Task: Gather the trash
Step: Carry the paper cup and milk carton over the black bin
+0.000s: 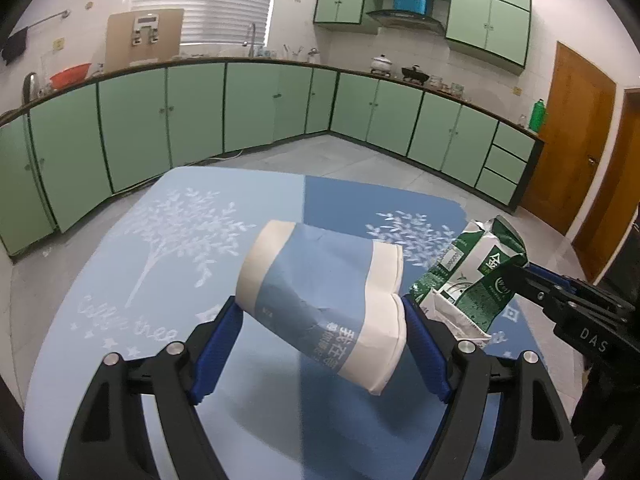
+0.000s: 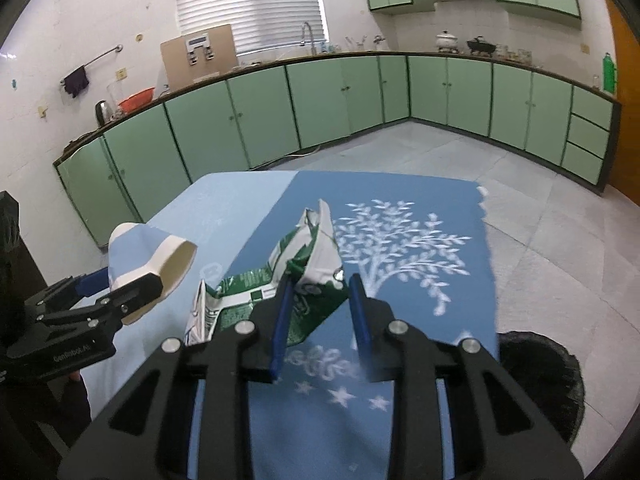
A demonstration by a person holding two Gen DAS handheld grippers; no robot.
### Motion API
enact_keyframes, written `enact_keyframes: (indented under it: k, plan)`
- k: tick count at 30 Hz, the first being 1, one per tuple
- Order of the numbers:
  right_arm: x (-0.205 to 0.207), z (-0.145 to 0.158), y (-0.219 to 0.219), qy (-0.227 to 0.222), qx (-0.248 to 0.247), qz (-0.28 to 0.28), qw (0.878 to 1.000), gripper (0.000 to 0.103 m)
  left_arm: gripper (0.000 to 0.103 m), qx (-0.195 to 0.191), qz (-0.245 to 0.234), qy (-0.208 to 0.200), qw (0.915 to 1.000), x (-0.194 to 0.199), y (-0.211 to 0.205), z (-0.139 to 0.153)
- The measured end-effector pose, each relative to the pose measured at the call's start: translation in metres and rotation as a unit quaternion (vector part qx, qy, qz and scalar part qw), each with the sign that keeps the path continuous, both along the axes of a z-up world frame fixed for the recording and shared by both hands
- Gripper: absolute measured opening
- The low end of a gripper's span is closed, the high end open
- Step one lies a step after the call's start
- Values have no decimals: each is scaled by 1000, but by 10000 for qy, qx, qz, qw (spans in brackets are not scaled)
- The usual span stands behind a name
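- My left claw [image 1: 320,320] is clamped on a crushed paper cup [image 1: 320,304], blue band with white ends; its blue pads [image 1: 424,344] press both sides of the cup, which lies sideways between them and is dented at the rim end.
- The cup is lifted above the table [image 1: 120,320], which wears a blue cloth printed with white trees and stars.
- From my right wrist camera that same cup [image 2: 148,256] shows off to the left, open mouth facing right, with my left claw [image 2: 132,292] gripping it.
- My right claw [image 2: 320,304] pinches a crumpled green and white wrapper [image 2: 304,280]; the left pad [image 2: 282,320] is against it, and the wrapper's torn top sticks up past the fingertips.
- In the left wrist camera the wrapper [image 1: 472,276] sits just right of the cup, close beside it, with my right claw [image 1: 520,280] reaching in from the right edge.
- A dark round bin [image 2: 548,380] sits low beside the table's right edge.
- Green cabinets [image 1: 200,112] line the walls behind.
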State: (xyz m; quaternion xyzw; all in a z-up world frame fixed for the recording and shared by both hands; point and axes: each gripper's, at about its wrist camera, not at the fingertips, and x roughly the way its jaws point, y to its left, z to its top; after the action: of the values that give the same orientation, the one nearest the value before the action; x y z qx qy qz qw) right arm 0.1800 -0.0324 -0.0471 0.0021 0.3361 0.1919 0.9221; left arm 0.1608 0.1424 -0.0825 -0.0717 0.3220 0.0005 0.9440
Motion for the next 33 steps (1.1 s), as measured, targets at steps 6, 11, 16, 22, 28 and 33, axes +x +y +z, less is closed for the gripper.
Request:
enact_keyframes:
  k: [6, 11, 16, 22, 28, 33]
  plan:
    - [-12, 13, -37, -123, -40, -291, 9995, 27, 78, 1, -271, -77, 9996, 1, -31, 10]
    - [-21, 19, -72, -209, -73, -565, 9982, 27, 78, -36, -552, -116, 9984, 5, -62, 19]
    - [-31, 20, -115, -263, -149, -938, 9951, 27, 78, -47, -924, -118, 9956, 9, -99, 21]
    - [-44, 15, -172, -272, -225, -1432, 9891, 27, 78, -59, -1378, -118, 9904, 14, -146, 19]
    - [-55, 7, -222, -266, -316, -1878, 9813, 27, 78, -83, -1900, -170, 9816, 22, -198, 16]
    - [-63, -2, -254, -287, -525, -2185, 9740, 27, 78, -88, -2277, -211, 9735, 27, -237, 10]
